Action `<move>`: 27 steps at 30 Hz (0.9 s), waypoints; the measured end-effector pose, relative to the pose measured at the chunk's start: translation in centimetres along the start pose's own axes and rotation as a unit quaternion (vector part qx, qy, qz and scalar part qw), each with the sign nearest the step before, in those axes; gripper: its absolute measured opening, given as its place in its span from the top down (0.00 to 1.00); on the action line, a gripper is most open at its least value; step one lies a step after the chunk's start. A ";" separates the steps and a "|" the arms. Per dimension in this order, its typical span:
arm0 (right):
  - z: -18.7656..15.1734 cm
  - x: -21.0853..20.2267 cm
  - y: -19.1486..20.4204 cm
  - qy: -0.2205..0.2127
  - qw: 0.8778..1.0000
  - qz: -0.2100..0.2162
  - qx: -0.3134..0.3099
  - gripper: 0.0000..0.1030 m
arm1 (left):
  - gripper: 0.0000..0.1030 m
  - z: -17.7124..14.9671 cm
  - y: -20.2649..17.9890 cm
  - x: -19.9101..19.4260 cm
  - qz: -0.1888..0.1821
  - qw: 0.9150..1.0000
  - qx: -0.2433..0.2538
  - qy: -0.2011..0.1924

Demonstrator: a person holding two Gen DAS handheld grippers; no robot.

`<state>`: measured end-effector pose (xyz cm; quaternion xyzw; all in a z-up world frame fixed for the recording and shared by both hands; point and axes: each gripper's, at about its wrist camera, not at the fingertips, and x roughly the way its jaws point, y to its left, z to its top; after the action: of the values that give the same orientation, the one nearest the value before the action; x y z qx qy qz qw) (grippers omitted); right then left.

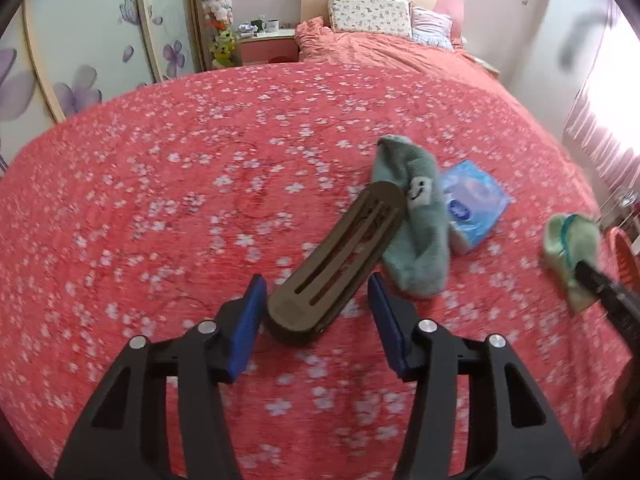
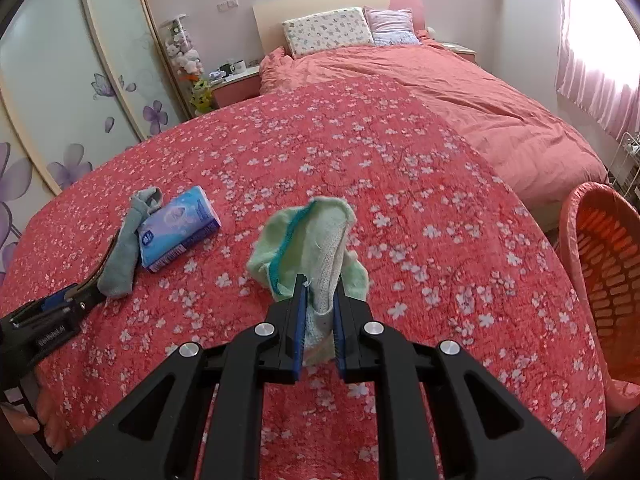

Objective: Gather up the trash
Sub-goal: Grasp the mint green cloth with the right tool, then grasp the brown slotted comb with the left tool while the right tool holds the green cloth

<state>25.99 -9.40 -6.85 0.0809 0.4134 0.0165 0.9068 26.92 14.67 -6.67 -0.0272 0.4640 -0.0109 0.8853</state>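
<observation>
My right gripper [image 2: 319, 304] is shut on a light green sock [image 2: 316, 240] and holds it above the red flowered bedspread [image 2: 360, 160]; the sock also shows in the left wrist view [image 1: 570, 248]. My left gripper [image 1: 318, 296] is open, its fingers on either side of the near end of a brown slotted insole-like piece [image 1: 340, 256] that lies on the bed. A grey-green sock with a face [image 1: 416, 216] lies against that piece. A blue tissue pack [image 1: 472, 204] lies just right of it, and it also shows in the right wrist view [image 2: 180, 228].
An orange plastic basket [image 2: 600, 272] stands off the bed's right edge. Pillows [image 2: 328, 30] and a folded red duvet [image 2: 480, 112] are at the head of the bed. A wardrobe with flower doors [image 2: 60, 100] and a nightstand [image 2: 236, 84] are on the left.
</observation>
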 end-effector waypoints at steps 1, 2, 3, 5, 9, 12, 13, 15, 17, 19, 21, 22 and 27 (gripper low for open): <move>-0.1 0.0 0.0 -0.001 1.000 -0.003 -0.002 0.88 | 0.49 0.1 -0.2 0.1 -0.003 1.000 -0.001 0.000; -0.3 0.0 0.0 -0.003 1.000 -0.006 -0.005 0.88 | 0.49 0.0 -0.5 0.1 -0.001 1.000 0.001 -0.001; -0.3 0.1 0.0 -0.004 1.000 -0.007 -0.007 0.88 | 0.49 -0.2 -0.7 0.2 0.001 1.000 0.003 -0.003; -0.4 0.1 0.3 -0.009 1.000 -0.013 -0.013 0.88 | 0.50 -0.3 -1.2 0.2 0.005 1.000 0.009 -0.006; -0.6 0.2 0.3 -0.009 1.000 -0.015 -0.018 0.88 | 0.51 -0.1 -2.5 0.6 0.015 1.000 0.022 -0.008; -0.6 0.2 0.3 -0.009 1.000 -0.014 -0.015 0.88 | 0.57 0.4 -3.2 1.1 0.034 0.999 0.031 -0.011; -0.6 0.2 0.2 -0.009 1.000 -0.014 -0.014 0.88 | 0.58 0.5 -3.2 1.1 0.034 0.999 0.028 -0.011; -0.7 0.1 0.2 -0.009 1.000 -0.014 -0.015 0.88 | 0.62 0.8 -2.6 1.1 0.040 0.999 0.011 -0.008; -0.7 0.1 0.2 -0.009 1.000 -0.013 -0.015 0.88 | 0.66 1.0 -1.2 1.0 0.050 0.999 -0.014 -0.009; -0.7 0.2 0.2 -0.009 1.000 -0.012 -0.012 0.88 | 0.67 1.2 0.4 0.9 0.053 0.998 -0.038 -0.009; -0.7 0.1 0.1 -0.009 1.000 -0.010 -0.010 0.88 | 0.66 1.3 1.7 0.7 0.039 0.998 -0.057 -0.007; -0.7 0.2 0.0 -0.008 1.000 -0.009 -0.009 0.88 | 0.66 1.4 2.2 0.7 0.033 0.998 -0.062 -0.007; -0.6 0.1 -0.1 -0.007 1.000 -0.008 -0.008 0.88 | 0.54 1.4 2.9 0.7 0.015 0.998 -0.065 -0.017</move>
<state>25.56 -9.38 -7.35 0.0701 0.4071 0.0119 0.9106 28.43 17.55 -6.56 -0.0784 0.4494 0.0329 0.8893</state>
